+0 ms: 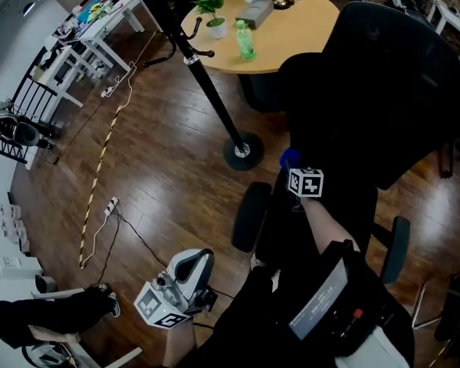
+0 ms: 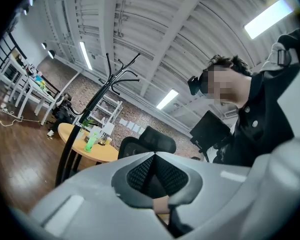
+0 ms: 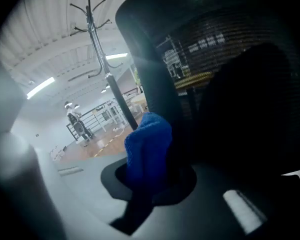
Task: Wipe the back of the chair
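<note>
A black office chair stands at the right of the head view, its tall back (image 1: 383, 90) facing me. My right gripper (image 1: 294, 169) is shut on a blue cloth (image 1: 289, 157) held against the left edge of that back, low down. In the right gripper view the blue cloth (image 3: 147, 141) bunches between the jaws, touching the dark frame and mesh of the chair back (image 3: 230, 84). My left gripper (image 1: 190, 271) hangs low at the left, away from the chair, tilted upward. In its own view the left gripper (image 2: 154, 158) is shut, with nothing held.
A black coat stand (image 1: 215, 98) with a round base (image 1: 243, 150) stands left of the chair. Behind is a round wooden table (image 1: 307, 29) with a green bottle (image 1: 245, 41) and a potted plant (image 1: 212, 14). Cables and a power strip (image 1: 110, 205) lie on the wood floor.
</note>
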The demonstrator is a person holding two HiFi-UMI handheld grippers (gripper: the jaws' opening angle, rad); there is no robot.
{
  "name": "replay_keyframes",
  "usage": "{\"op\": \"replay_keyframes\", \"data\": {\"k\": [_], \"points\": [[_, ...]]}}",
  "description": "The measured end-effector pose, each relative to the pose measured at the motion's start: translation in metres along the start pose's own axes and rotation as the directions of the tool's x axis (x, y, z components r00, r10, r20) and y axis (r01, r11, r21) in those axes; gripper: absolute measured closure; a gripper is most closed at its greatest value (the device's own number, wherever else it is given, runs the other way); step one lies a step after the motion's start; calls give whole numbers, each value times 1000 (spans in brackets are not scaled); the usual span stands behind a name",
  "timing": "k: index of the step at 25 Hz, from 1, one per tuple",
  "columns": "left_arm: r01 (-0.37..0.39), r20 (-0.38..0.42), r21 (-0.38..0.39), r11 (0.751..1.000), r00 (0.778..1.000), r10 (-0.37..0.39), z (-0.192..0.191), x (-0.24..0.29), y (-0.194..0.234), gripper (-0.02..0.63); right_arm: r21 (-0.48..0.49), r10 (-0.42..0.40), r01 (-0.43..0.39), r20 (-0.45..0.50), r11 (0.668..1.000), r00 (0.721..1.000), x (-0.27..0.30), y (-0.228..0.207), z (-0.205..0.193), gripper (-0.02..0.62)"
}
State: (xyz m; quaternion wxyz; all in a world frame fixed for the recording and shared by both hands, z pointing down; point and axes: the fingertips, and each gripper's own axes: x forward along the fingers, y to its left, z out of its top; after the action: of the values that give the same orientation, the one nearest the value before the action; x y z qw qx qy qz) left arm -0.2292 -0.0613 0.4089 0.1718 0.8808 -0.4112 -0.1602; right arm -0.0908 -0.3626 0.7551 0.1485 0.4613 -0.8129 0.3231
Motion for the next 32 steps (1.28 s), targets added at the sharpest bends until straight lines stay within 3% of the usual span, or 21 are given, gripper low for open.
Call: {"op": "replay_keyframes", "data": {"k": [4,9,12,18,20,25,27,32], "points": [[49,11,4,999,999,-49,7,1,0,603,19,113,-117,135,993,984,-45,38,30,566],[208,31,-10,978,978,-208,19,25,-14,603,-67,287,-280,299,958,910,-167,96,64,566],[328,44,-14,945,944,-327,24,48,-29,603,-112,350,-334,397,936,848,-246,121,88,567],[536,44,-22,844,844,-534,18,86,-87,603,-182,366,-323,596,929,715,-400,139,114,568],[570,40,-32,821,821,-569,15,92,-100,603,-203,358,-298,613,933,705,-423,141,109,568],[623,39,-40,781,782,-622,9,97,-122,603,-226,323,-232,628,946,708,-445,145,95,568],[631,37,-45,775,776,-630,7,97,-128,603,-237,309,-203,632,950,710,-448,148,91,569],[632,30,-34,774,775,-631,7,95,-130,603,-236,361,-273,626,933,691,-450,158,95,569]]}}
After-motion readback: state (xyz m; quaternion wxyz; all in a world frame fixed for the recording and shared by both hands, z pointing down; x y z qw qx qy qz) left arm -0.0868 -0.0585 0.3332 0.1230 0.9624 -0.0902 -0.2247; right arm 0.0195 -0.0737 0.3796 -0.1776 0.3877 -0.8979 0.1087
